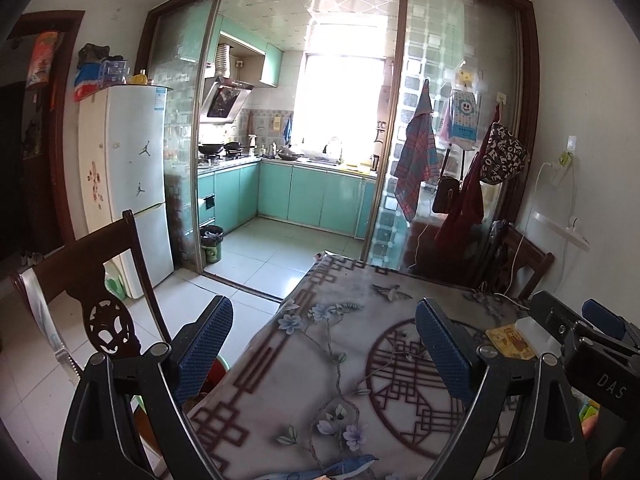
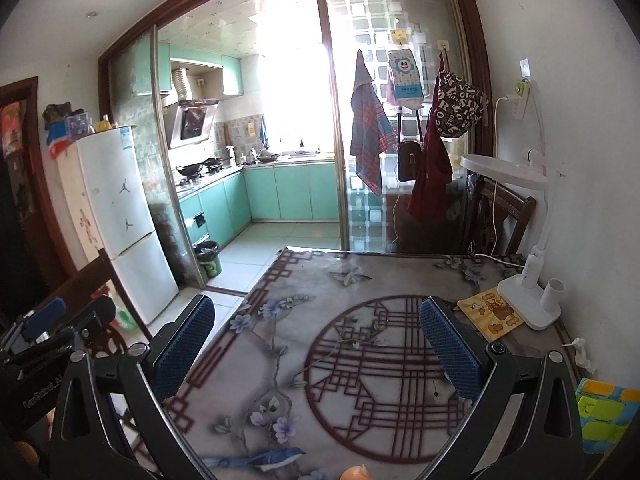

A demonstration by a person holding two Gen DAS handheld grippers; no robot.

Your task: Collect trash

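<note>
1. left gripper (image 1: 324,344) and right gripper (image 2: 316,344): fingers spread wide, holding nothing, above the table (image 2: 280,280).
2. likely trash: small white scrap (image 2: 582,354) at the table's right edge.
3. step: searching; next, right gripper reaches it.

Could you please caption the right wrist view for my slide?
Open right gripper above the patterned table; white desk lamp right, kitchen bin beyond.

glossy table (image 2: 360,280), wooden chair (image 1: 100,248)
</note>
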